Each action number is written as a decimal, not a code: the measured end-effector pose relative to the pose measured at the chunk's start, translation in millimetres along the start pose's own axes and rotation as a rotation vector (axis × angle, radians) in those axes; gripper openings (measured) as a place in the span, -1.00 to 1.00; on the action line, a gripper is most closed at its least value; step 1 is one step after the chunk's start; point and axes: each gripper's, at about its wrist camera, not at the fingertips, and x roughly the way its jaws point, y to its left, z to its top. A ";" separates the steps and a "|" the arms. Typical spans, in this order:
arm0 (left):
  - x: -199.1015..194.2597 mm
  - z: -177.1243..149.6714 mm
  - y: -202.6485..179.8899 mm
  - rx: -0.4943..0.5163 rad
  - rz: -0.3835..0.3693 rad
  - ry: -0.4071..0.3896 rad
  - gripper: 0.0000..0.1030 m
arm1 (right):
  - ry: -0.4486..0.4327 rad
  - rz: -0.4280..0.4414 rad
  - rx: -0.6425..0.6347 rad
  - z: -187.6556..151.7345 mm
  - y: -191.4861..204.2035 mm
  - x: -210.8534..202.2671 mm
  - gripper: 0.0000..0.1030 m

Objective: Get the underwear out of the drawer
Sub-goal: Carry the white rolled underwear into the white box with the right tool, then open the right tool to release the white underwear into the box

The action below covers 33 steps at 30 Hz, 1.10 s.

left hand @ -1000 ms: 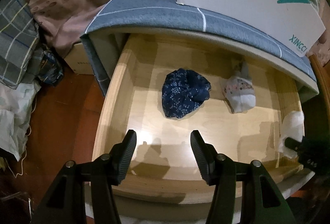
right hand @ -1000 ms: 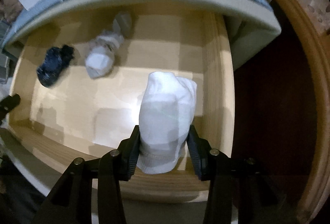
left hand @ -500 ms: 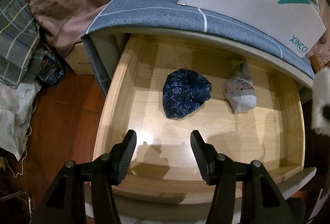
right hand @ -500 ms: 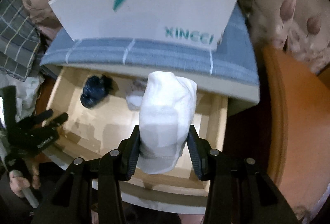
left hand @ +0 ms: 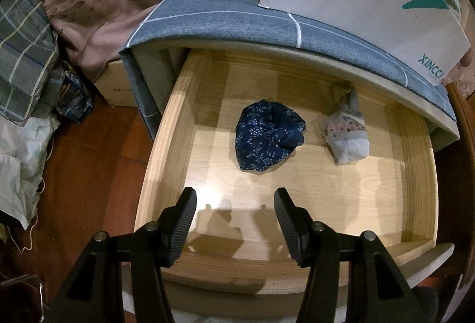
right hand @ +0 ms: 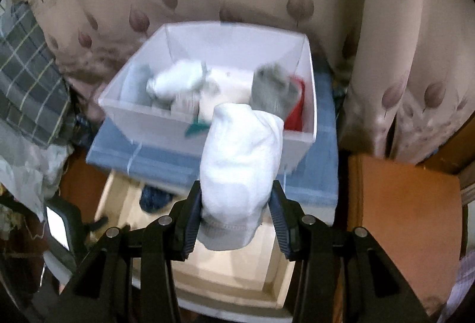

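Right wrist: white underwear point(right hand: 240, 174) (jaws-clamped) now above drawer point(right hand: 225, 278), facing box point(right hand: 207, 121).

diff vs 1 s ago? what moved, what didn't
The right tool, clamped on the white bundle throughout, lifted it out of the drawer toward the white box. Unchanged: left tool open over the drawer; navy bundle and pale patterned bundle inside.
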 end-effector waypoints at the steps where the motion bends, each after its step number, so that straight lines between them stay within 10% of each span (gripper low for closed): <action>1: -0.1 0.1 0.3 -0.002 -0.002 0.000 0.08 | -0.014 0.002 0.005 10.4 0.2 -2.7 -0.23; 13: 1.0 1.4 3.9 -0.031 -0.012 -0.002 0.08 | 0.005 -0.044 -0.013 82.4 20.3 35.5 -0.22; 33: 2.5 2.6 5.4 -0.044 -0.024 0.000 0.08 | 0.069 -0.059 0.015 95.8 17.7 93.6 -0.06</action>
